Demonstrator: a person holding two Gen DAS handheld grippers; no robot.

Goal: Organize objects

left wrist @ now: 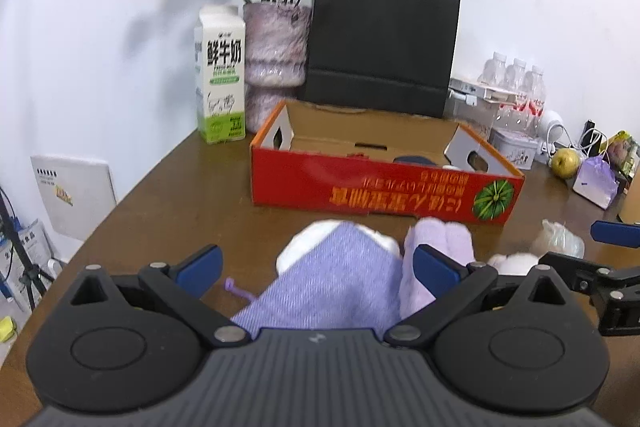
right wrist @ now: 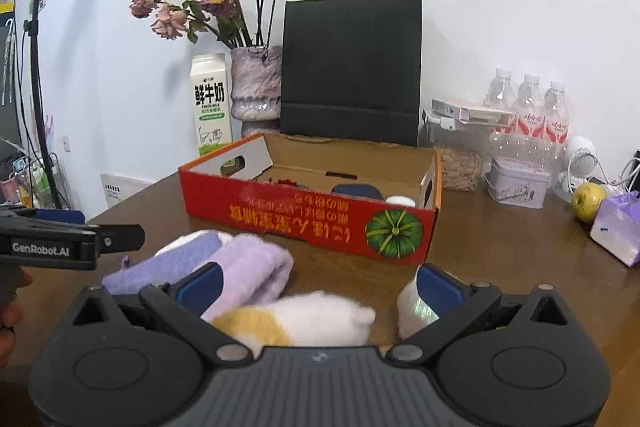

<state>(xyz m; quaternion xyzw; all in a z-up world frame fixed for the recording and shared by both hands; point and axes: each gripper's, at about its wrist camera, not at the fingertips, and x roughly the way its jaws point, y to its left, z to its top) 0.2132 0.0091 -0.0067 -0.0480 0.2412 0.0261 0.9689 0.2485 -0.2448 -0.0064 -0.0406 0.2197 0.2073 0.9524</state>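
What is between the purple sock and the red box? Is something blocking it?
Nothing visible. Only bare table lies between the purple sock, framed by the left gripper with open jaws, and the red box.

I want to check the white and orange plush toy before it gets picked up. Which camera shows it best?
The right wrist view: the plush toy lies between the open right gripper fingers, its orange patch and white body visible, though blurred. The left wrist view shows only a white sliver, hidden behind its gripper finger.

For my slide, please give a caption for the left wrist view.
Open left gripper over a purple cloth, facing the red box.
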